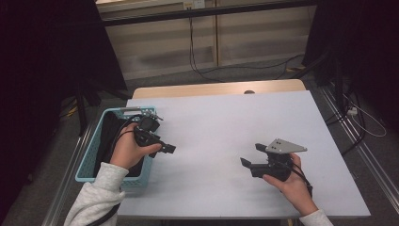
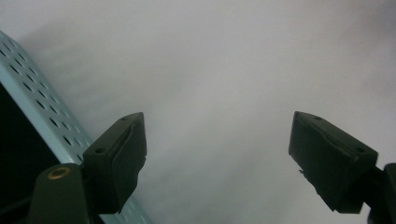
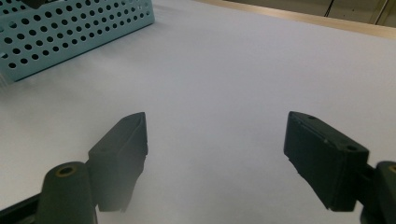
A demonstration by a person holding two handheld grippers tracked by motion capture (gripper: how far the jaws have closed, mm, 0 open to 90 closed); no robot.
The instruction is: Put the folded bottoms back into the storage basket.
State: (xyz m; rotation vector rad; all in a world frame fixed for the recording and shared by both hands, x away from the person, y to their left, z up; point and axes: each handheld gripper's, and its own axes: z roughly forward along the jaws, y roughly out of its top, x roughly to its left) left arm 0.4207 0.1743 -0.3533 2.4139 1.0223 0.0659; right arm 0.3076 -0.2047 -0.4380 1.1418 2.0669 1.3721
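Note:
My left gripper point(image 1: 167, 147) is held in a hand over the right rim of a light-blue perforated basket point(image 1: 86, 176) at the table's left side. In the left gripper view its jaws point(image 2: 217, 121) stand wide apart over the white table top, nothing between them, with the basket's wall point(image 2: 32, 93) at the left. My right gripper point(image 1: 251, 154) rests low over the table's front right, a grey three-cornered plate point(image 1: 285, 146) on top. Its jaws point(image 3: 215, 119) are open and empty, pointing across the table toward the basket point(image 3: 70, 23).
The basket holds something dark point(image 1: 106, 136) that I cannot make out. The white table top point(image 1: 221, 117) spreads between both grippers, with a wooden strip point(image 1: 211, 88) along its far edge. Cables point(image 1: 197, 61) lie on the floor beyond.

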